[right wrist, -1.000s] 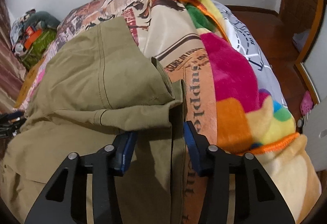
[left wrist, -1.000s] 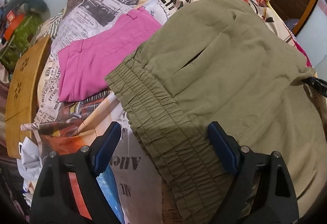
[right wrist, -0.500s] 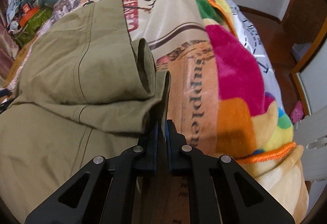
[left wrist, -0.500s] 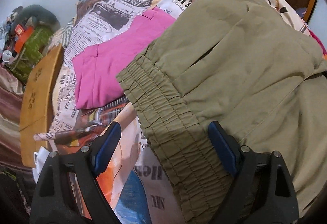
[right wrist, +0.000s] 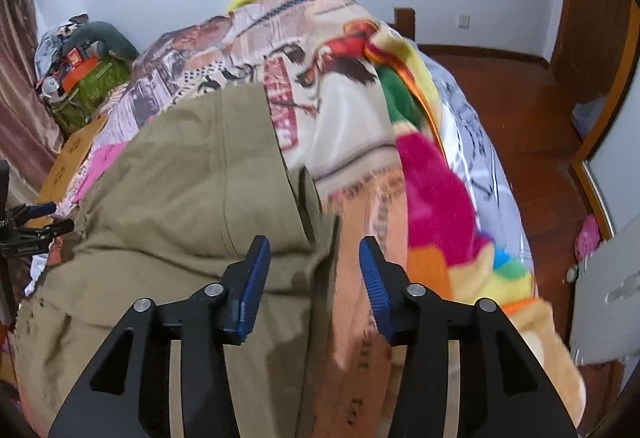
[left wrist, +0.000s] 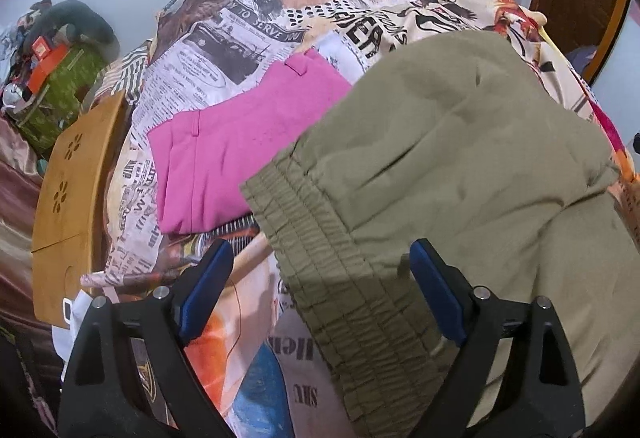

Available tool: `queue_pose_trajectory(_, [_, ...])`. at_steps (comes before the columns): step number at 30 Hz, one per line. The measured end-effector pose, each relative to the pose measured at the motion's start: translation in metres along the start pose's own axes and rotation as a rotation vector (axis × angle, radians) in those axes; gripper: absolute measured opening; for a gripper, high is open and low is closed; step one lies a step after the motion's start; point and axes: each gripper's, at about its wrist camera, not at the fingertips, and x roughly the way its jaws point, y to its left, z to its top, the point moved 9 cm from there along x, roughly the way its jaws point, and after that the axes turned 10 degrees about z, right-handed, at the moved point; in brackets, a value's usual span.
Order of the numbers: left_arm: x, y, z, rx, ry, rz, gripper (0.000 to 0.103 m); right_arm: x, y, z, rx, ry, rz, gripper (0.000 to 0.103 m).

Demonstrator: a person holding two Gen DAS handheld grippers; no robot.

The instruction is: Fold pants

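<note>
Left tongs (left wrist: 316,290): spread wide, straddling the gathered waistband of the olive pants (left wrist: 460,166). Right tongs (right wrist: 314,286): spread, apparently holding nothing, over the pants' folded edge. Pants lie folded on the bed's newsprint-patterned cover (left wrist: 224,50). Beyond, touching them: folded pink garment (left wrist: 240,142).

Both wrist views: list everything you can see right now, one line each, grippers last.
Olive pants: one, olive green, on the bed, elastic waistband toward left gripper.
Pink pants: one, pink, folded, beside the waistband.
Bedspread: one, newspaper print, covering bed.
Fleece blanket: one, multicoloured, bed's right edge.
Wooden board: one, tan, left of bed.
Green bag: one, green, far left.
Left gripper: black, blue pads, open over waistband.
Right gripper: black, blue pads, open at the pants' edge.
</note>
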Motion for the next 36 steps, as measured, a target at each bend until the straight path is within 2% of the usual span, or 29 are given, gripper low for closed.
queue_pose_trajectory(3, [0.010,0.004,0.002,-0.009,0.024,0.004,0.091,0.017,0.004,0.003,-0.002,0.023,0.014,0.043])
queue_pose_trajectory(9, [0.038,0.004,-0.011,-0.038,0.115,-0.021,0.092,0.061,0.006,-0.008,0.005,0.134,0.047,0.043])
queue_pose_trajectory(14, [0.049,-0.005,-0.014,-0.047,0.138,-0.055,0.093,0.077,0.008,-0.014,0.068,0.162,0.123,0.043])
queue_pose_trajectory(16, [0.051,-0.009,-0.012,-0.049,0.141,-0.067,0.093,0.080,0.011,-0.016,0.070,0.166,0.126,0.042])
queue_pose_trajectory(17, [0.051,-0.011,-0.011,-0.046,0.139,-0.071,0.093,0.081,0.012,-0.017,0.062,0.166,0.118,0.040])
queue_pose_trajectory(19, [0.050,-0.013,-0.009,-0.027,0.127,-0.060,0.093,0.082,0.013,-0.018,0.029,0.164,0.088,0.025])
queue_pose_trajectory(22, [0.047,-0.014,-0.007,0.005,0.087,-0.017,0.093,0.081,0.016,-0.018,-0.012,0.148,0.072,0.017])
queue_pose_trajectory(24, [0.047,-0.005,-0.004,0.017,0.054,0.093,0.093,0.081,0.017,-0.018,-0.050,0.140,0.043,0.016])
queue_pose_trajectory(26, [0.047,0.003,-0.002,0.035,0.020,0.161,0.093,0.082,0.017,-0.019,-0.085,0.144,0.010,0.014])
queue_pose_trajectory(30, [0.055,0.012,-0.007,-0.016,0.049,0.110,0.094,0.085,0.016,-0.021,-0.144,0.153,-0.045,0.014])
queue_pose_trajectory(34, [0.055,0.015,-0.008,-0.004,0.028,0.132,0.099,0.088,0.011,-0.021,-0.138,0.157,-0.060,0.013])
queue_pose_trajectory(36, [0.057,0.016,-0.010,-0.020,0.042,0.110,0.099,0.092,0.008,-0.022,-0.109,0.168,-0.053,0.014])
